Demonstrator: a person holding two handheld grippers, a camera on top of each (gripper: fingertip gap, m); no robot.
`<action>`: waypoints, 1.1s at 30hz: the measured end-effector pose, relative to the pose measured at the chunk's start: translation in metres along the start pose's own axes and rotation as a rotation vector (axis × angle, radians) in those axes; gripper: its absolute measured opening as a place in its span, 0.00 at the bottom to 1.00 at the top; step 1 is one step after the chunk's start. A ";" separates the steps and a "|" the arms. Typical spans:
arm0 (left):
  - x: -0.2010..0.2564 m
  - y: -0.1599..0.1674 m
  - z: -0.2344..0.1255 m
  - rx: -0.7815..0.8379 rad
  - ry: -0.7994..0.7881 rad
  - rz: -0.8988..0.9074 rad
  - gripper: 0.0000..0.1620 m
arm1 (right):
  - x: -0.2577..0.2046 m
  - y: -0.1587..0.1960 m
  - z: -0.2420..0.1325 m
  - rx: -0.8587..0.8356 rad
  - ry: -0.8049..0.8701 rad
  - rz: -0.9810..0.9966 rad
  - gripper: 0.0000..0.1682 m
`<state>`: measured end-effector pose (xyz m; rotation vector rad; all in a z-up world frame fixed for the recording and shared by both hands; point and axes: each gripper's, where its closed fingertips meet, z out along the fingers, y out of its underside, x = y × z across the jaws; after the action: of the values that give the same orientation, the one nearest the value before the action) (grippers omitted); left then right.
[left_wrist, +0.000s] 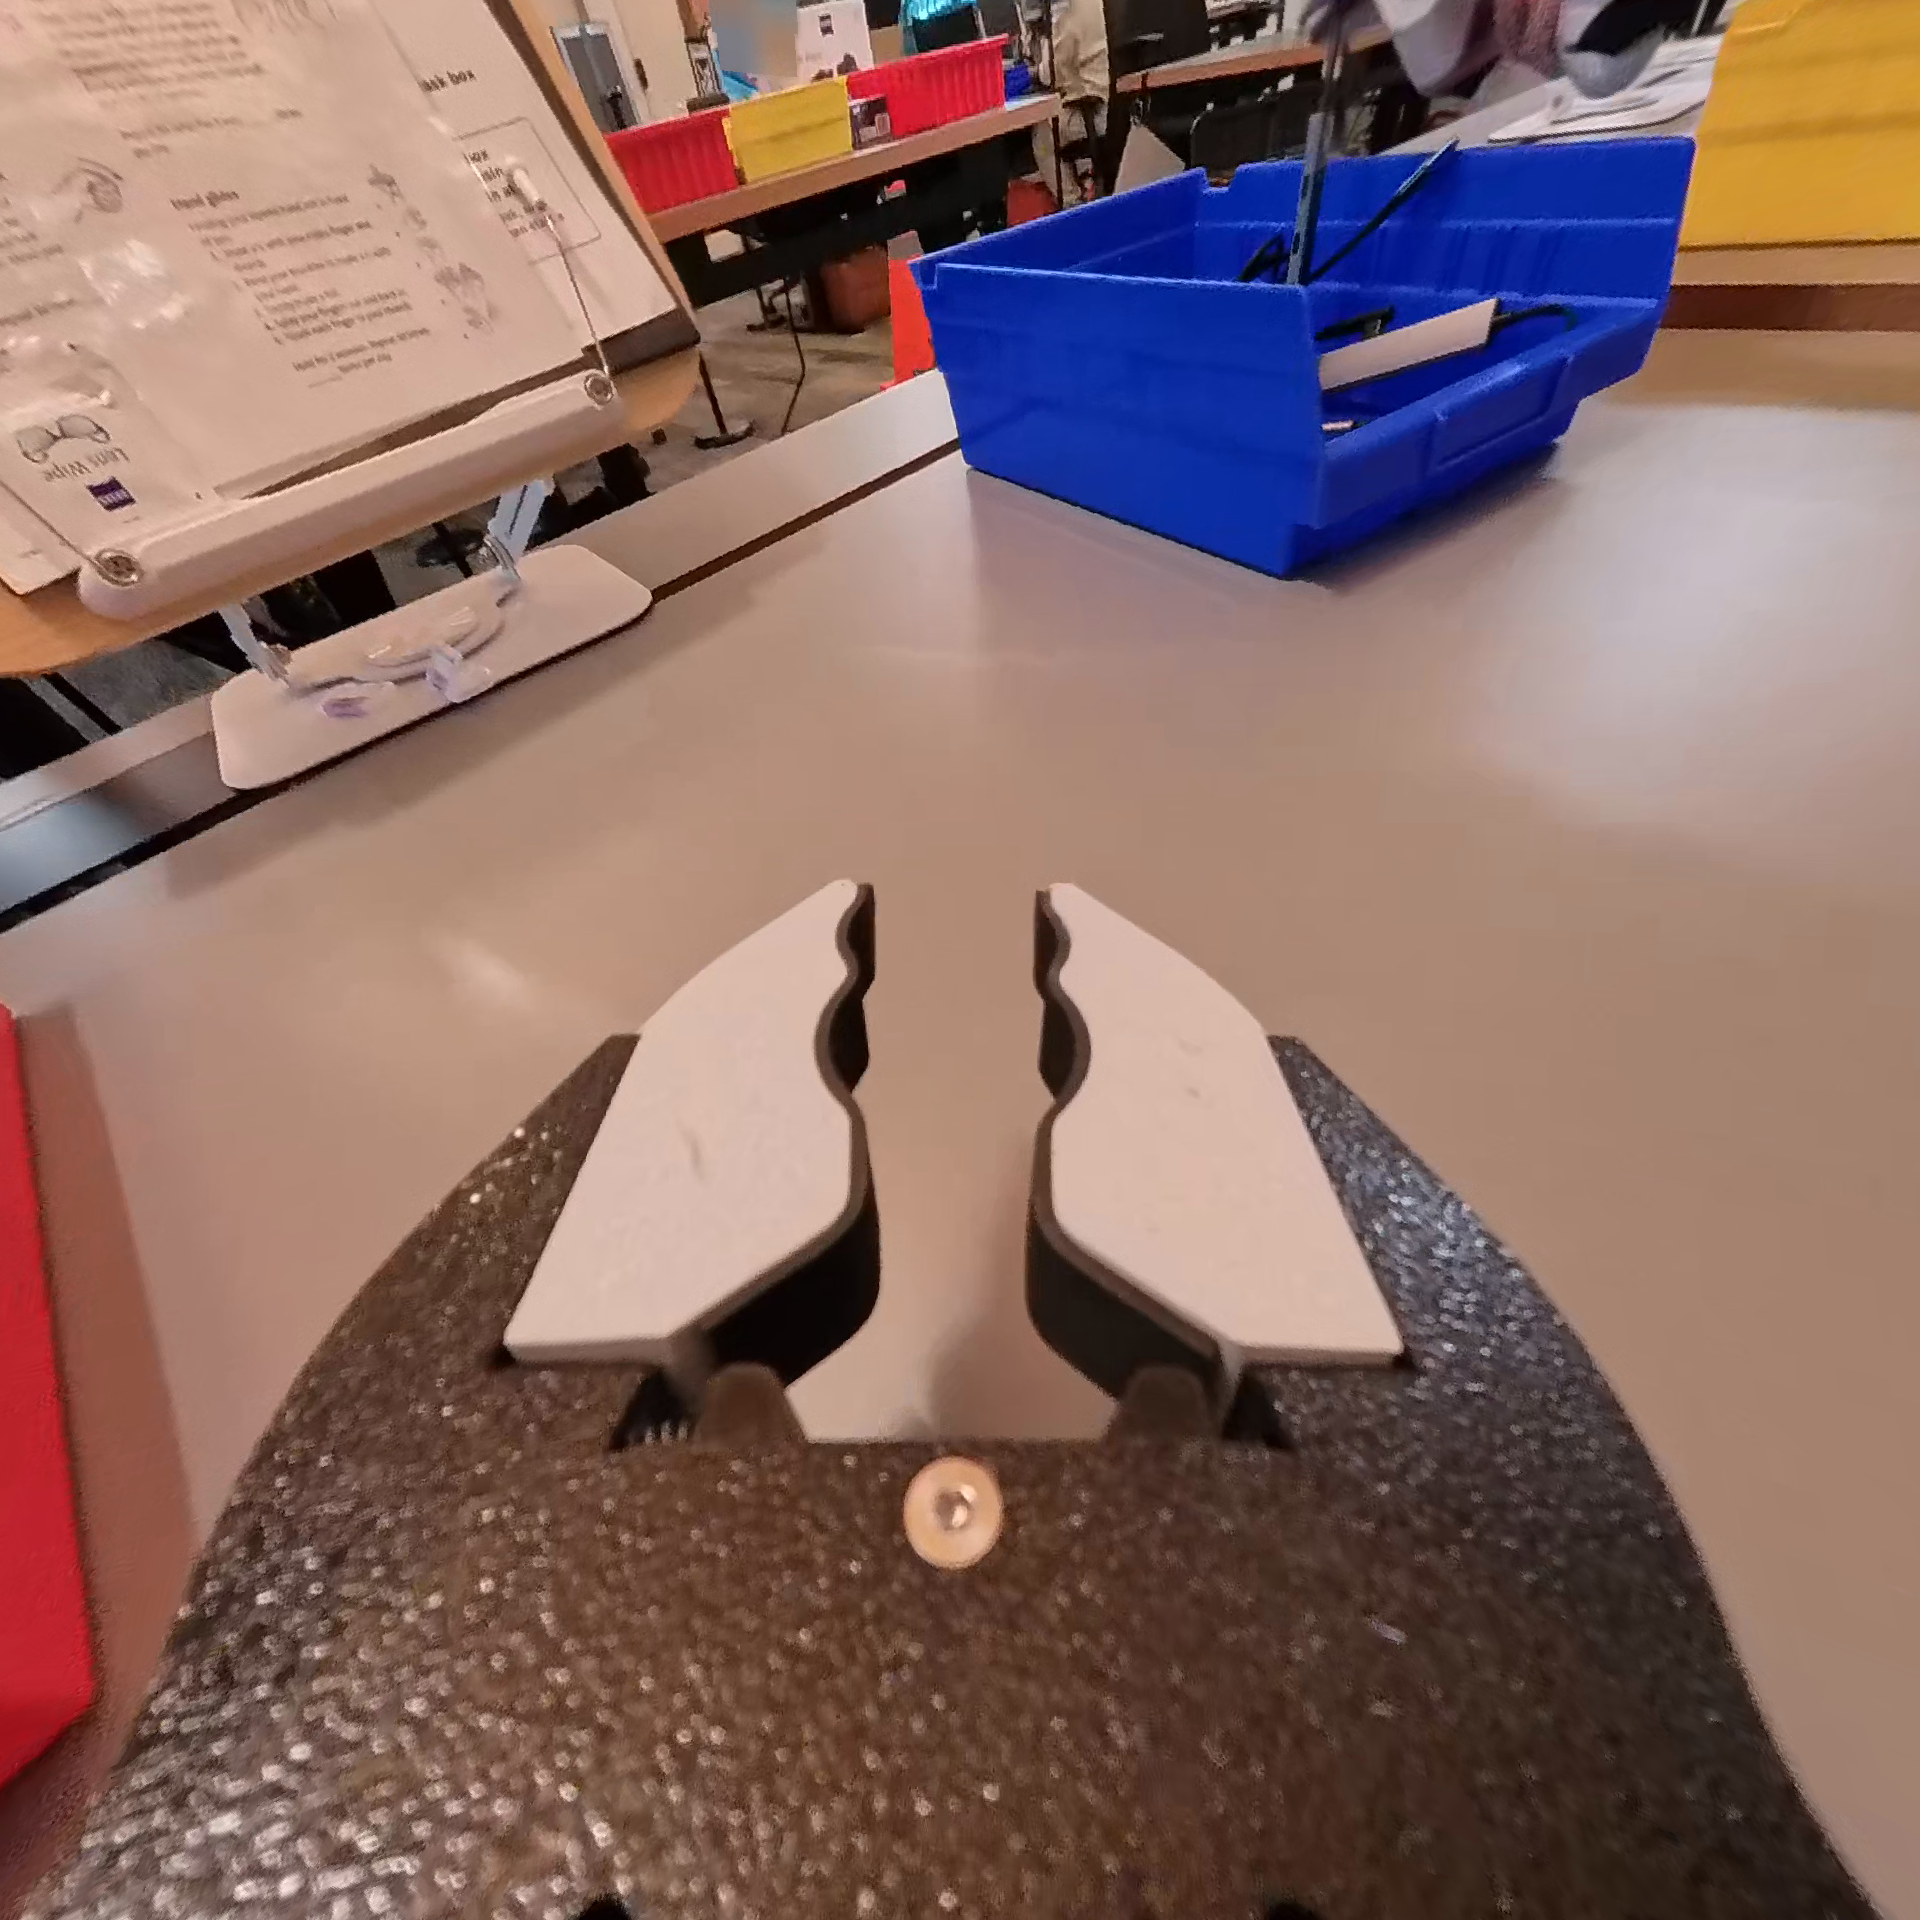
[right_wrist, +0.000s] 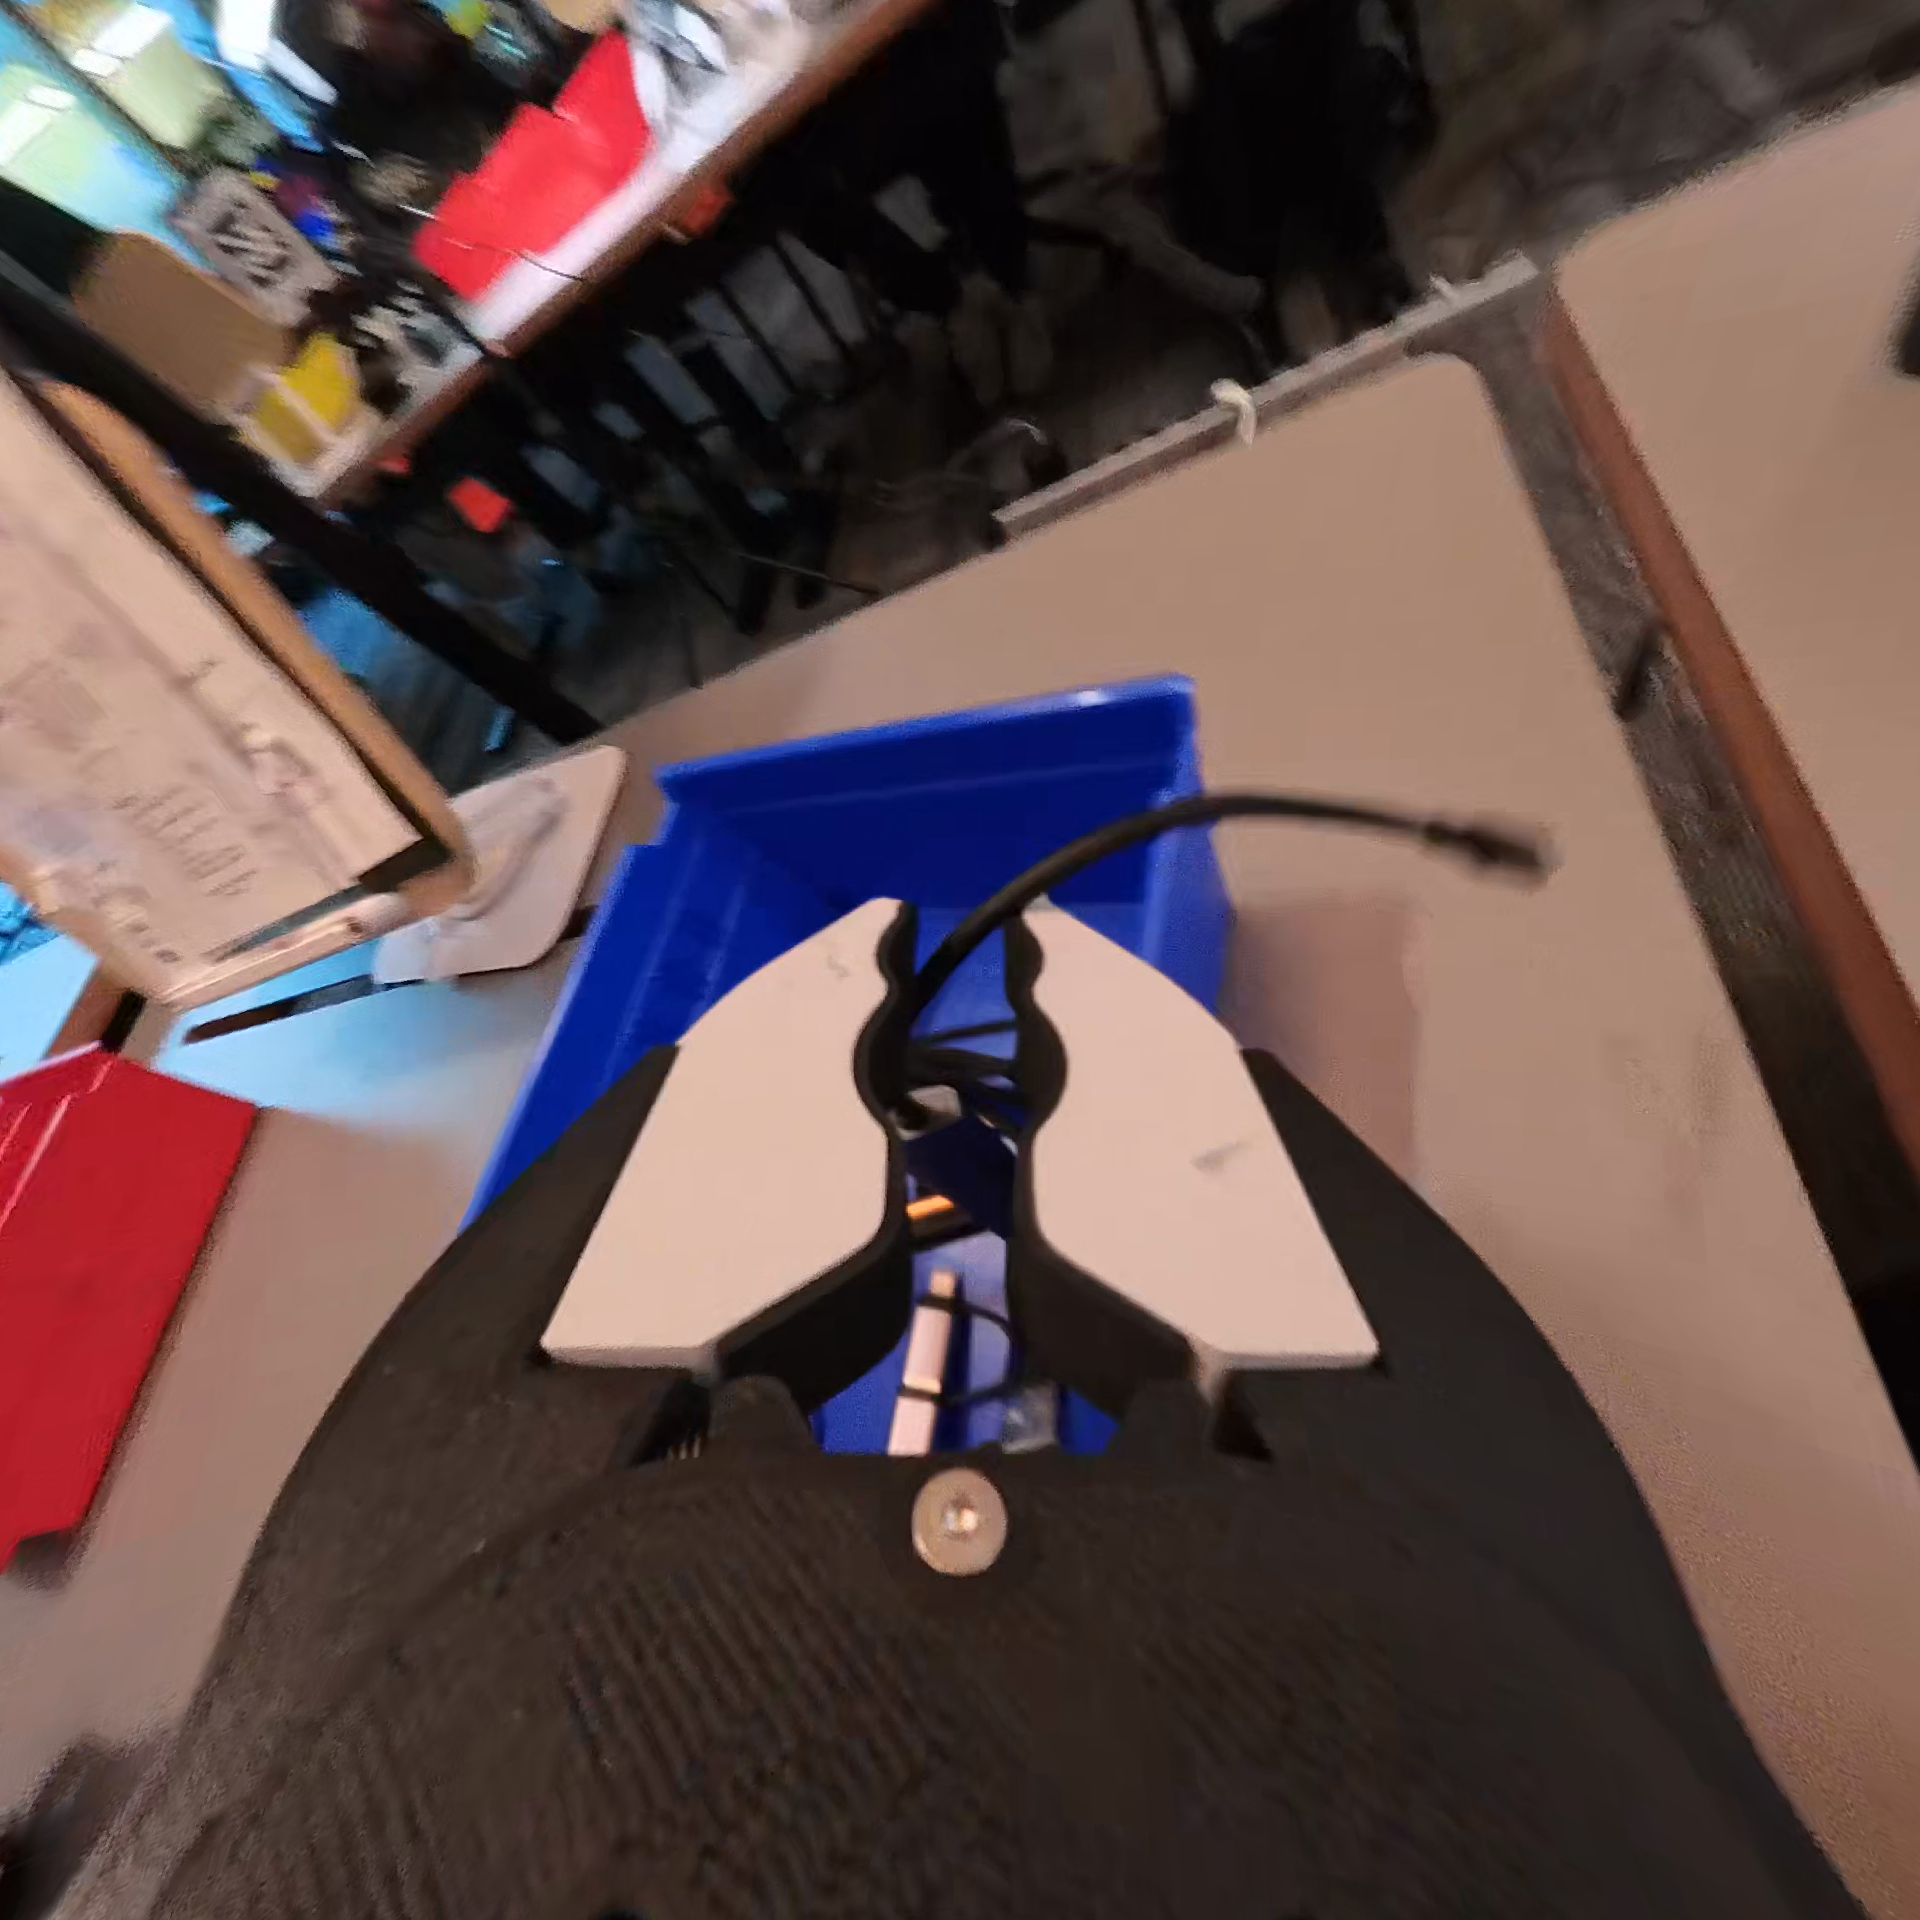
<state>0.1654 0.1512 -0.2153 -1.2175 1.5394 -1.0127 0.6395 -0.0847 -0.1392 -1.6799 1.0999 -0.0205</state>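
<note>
Right wrist view shows the right gripper (right_wrist: 958, 935) above the blue bin (right_wrist: 914, 790), its fingers drawn close around a bundled black cable (right_wrist: 1226, 816); one plug end arcs out over the bin's far right corner. Whether the bundle is clamped tight I cannot tell through the blur. A white stick-shaped item (right_wrist: 920, 1371) lies in the bin beneath. The left gripper (left_wrist: 954, 914) hovers parted and empty over the bare desk (left_wrist: 1351, 831) near its front edge, with a document stand (left_wrist: 312, 312) at the far left corner.
</note>
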 end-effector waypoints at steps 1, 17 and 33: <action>0.001 0.000 0.000 0.003 -0.003 0.012 0.17 | -0.012 -0.003 0.002 0.014 -0.038 -0.059 0.05; 0.027 0.016 0.011 -0.106 0.025 0.274 0.16 | -0.126 0.104 0.069 -0.478 -0.218 -0.269 0.03; 0.030 0.014 0.009 -0.090 0.049 0.270 0.16 | -0.115 0.120 0.073 -0.476 -0.048 -0.604 0.36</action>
<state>0.1672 0.1238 -0.2359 -1.0168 1.7493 -0.8086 0.5333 0.0467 -0.2068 -2.3792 0.5447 -0.1103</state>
